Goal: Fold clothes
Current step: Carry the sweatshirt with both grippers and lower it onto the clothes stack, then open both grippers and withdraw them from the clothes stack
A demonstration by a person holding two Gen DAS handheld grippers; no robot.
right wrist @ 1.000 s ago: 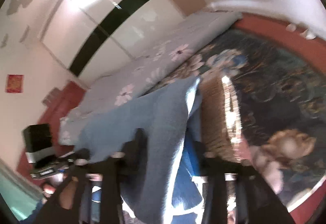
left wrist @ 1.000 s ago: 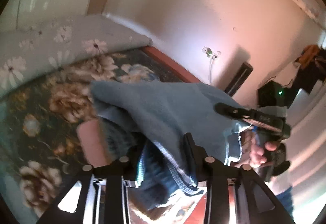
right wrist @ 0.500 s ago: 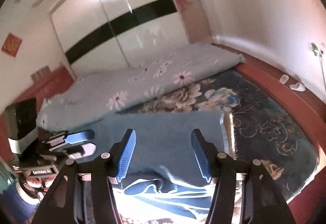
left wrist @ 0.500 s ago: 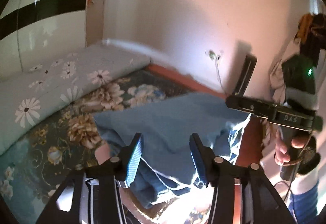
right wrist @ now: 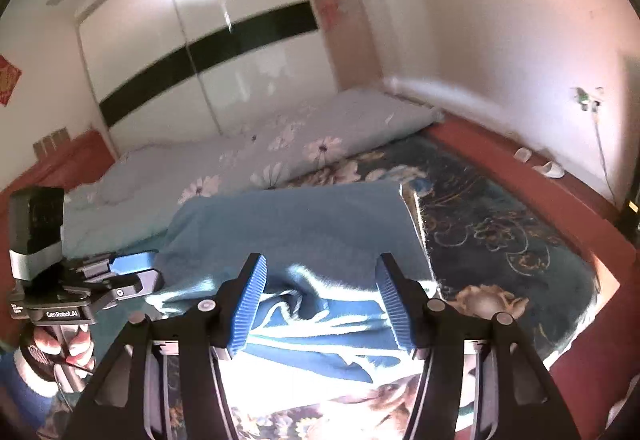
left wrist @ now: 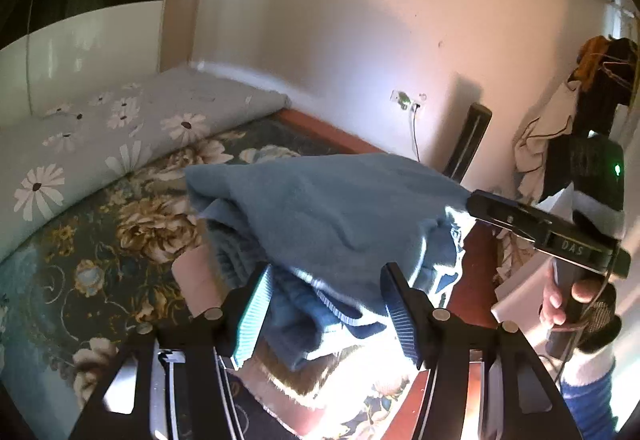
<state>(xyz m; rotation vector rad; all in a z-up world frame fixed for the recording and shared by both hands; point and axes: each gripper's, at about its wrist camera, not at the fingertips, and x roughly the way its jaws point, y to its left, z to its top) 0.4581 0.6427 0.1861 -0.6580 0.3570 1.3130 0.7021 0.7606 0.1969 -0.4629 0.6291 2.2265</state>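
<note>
The soft blue knitted garment (left wrist: pixel 332 212) lies bunched on the dark floral bedspread (left wrist: pixel 100 252), beside a grey daisy-print quilt (right wrist: pixel 248 156). Left claw (left wrist: pixel 324 316) and right claw (right wrist: pixel 318 304) both gape apart above it, gripping nothing. Only the right view shows the glossy white wardrobe (right wrist: pixel 160 52); only the left shows hanging clothes (left wrist: pixel 600 80).

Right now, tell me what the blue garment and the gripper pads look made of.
Blue garment: soft matte knit, probably fleece or cotton, with a fuzzy nap and limp folds. Pads on the right gripper's fingers: ribbed blue, probably rubber or soft plastic.
</note>
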